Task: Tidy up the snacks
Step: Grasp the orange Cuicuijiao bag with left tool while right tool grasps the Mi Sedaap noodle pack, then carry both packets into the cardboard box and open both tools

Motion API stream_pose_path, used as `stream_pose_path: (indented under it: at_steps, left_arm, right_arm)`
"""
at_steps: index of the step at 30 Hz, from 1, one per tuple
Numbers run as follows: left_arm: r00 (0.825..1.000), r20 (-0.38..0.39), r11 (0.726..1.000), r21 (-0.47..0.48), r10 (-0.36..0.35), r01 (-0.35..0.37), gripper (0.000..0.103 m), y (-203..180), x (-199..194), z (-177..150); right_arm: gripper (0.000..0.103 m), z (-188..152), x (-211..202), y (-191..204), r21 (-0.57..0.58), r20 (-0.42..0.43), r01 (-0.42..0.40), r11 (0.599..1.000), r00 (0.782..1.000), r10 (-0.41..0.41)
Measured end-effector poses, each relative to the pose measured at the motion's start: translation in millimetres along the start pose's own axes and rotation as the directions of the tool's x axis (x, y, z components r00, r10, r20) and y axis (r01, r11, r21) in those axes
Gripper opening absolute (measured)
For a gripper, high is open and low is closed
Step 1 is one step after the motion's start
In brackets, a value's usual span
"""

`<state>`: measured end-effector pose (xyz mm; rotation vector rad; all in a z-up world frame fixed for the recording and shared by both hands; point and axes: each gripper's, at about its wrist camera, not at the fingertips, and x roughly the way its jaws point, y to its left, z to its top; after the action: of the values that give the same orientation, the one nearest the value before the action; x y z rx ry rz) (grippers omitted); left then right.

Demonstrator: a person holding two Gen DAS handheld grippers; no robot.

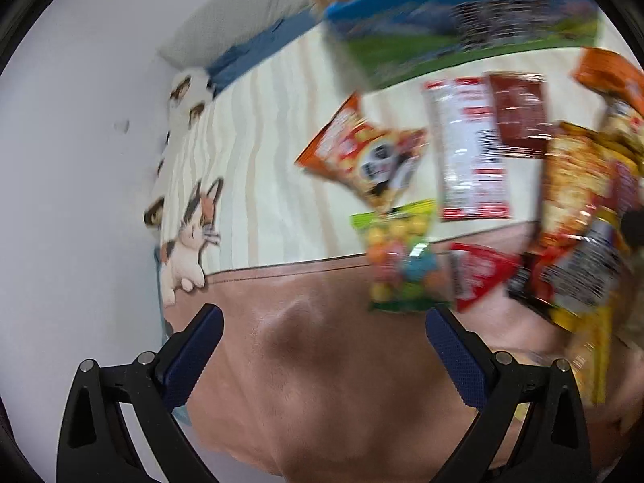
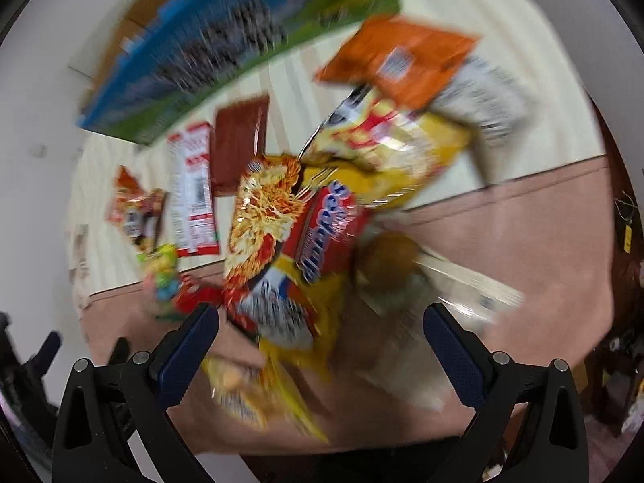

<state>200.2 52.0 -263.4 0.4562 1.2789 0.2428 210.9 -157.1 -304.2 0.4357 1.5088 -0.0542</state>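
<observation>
While both grippers, left (image 1: 324,324) and right (image 2: 321,320), hang spread wide and empty above a bed, sorting seems barely begun: crinkly foil snack packets (image 2: 281,217) lie heaped near an open blue-and-green printed cardboard box (image 2: 225,52). Next comes choosing one packet. Only the left view shows the cat-print bedding (image 1: 189,233) and colourful candy bag (image 1: 402,257) clearly.

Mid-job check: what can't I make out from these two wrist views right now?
- Lettering on the blue-green box: motion blur, both views.
- Box contents: only its side shows.
- Noodle packet pile: overlapping, brands blurred.
- Candy bag: smeared in right view.
- Left gripper, right gripper: open, empty.
</observation>
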Motion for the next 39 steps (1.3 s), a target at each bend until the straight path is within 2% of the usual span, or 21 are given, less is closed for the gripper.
stream_pose_path:
  at_steps: [4,7,11,12,13,15,16,18,20,23,25,26,27,29,31,34,36,37,39]
  left_arm:
    - [0.996,-0.067,0.991,-0.126,-0.057,0.048,0.103,33,30,8]
    - [0.987,-0.103,0.968,-0.229,-0.127,0.100,0.103,57,48,11]
    - [0.975,-0.114,0.938,-0.313,-0.192,0.149,0.103,79,62,20]
    - [0.969,-0.114,0.926,-0.337,-0.220,0.170,0.103,83,63,23]
    - [0.959,-0.110,0.907,-0.370,-0.261,0.204,0.103,86,64,28]
    - [0.932,-0.086,0.858,-0.427,-0.352,0.285,0.103,92,66,39]
    - [0.914,-0.077,0.828,-0.458,-0.399,0.323,0.103,92,67,45]
    - [0.872,-0.069,0.770,-0.506,-0.484,0.388,0.103,85,69,60]
    - [0.841,-0.077,0.732,-0.540,-0.535,0.416,0.103,78,81,74]
    - [0.785,-0.098,0.670,-0.591,-0.612,0.449,0.102,63,110,95]
    - [0.762,-0.104,0.646,-0.610,-0.639,0.459,0.088,55,130,107]
    - [0.756,-0.109,0.643,-0.613,-0.645,0.460,0.074,52,139,112]
    - [0.757,-0.113,0.645,-0.612,-0.644,0.457,0.061,50,145,114]
    - [0.756,-0.102,0.646,-0.601,-0.646,0.471,0.057,48,152,116]
    - [0.781,-0.092,0.696,-0.526,-0.618,0.489,0.054,44,145,116]
    - [0.864,-0.101,0.841,-0.312,-0.492,0.442,0.052,31,130,108]
    - [0.885,-0.116,0.881,-0.218,-0.450,0.420,0.052,20,126,101]
    - [0.890,-0.114,0.887,-0.203,-0.442,0.414,0.052,18,127,99]
    - [0.891,-0.122,0.891,-0.192,-0.437,0.411,0.054,14,132,96]
  right_arm:
    - [0.103,8,46,20,0.070,-0.061,0.028,0.997,0.998,-0.024]
    - [0.103,12,65,33,0.109,-0.071,0.068,0.992,0.996,-0.061]
    - [0.103,20,81,48,0.128,-0.077,0.160,0.979,0.986,-0.151]
    - [0.100,21,81,50,0.130,-0.070,0.167,0.977,0.985,-0.159]
    - [0.095,22,81,53,0.121,-0.063,0.174,0.977,0.984,-0.167]
    - [0.093,21,78,60,0.073,-0.049,0.165,0.984,0.986,-0.162]
    - [0.089,19,74,62,0.054,-0.042,0.162,0.985,0.986,-0.160]
    - [0.088,17,70,66,0.019,-0.029,0.162,0.987,0.986,-0.161]
    - [0.088,16,67,69,0.006,-0.020,0.158,0.987,0.987,-0.158]
    - [0.088,13,63,74,-0.021,-0.001,0.174,0.985,0.985,-0.174]
    - [0.088,-1,57,74,-0.055,0.013,0.197,0.979,0.980,-0.197]
    - [0.088,2,52,77,-0.071,0.015,0.202,0.977,0.979,-0.202]
    - [0.088,1,52,81,-0.091,0.012,0.206,0.974,0.979,-0.206]
    - [0.088,-3,48,79,-0.120,0.018,0.199,0.973,0.980,-0.198]
    - [0.088,-4,48,88,-0.176,0.035,0.201,0.964,0.980,-0.198]
    - [0.089,-6,47,95,-0.246,0.055,0.214,0.945,0.977,-0.207]
    - [0.091,-11,44,100,-0.260,0.084,0.220,0.940,0.975,-0.205]
    - [0.097,-14,42,104,-0.267,0.101,0.227,0.937,0.973,-0.207]
    - [0.100,-14,40,111,-0.259,0.124,0.223,0.940,0.973,-0.196]
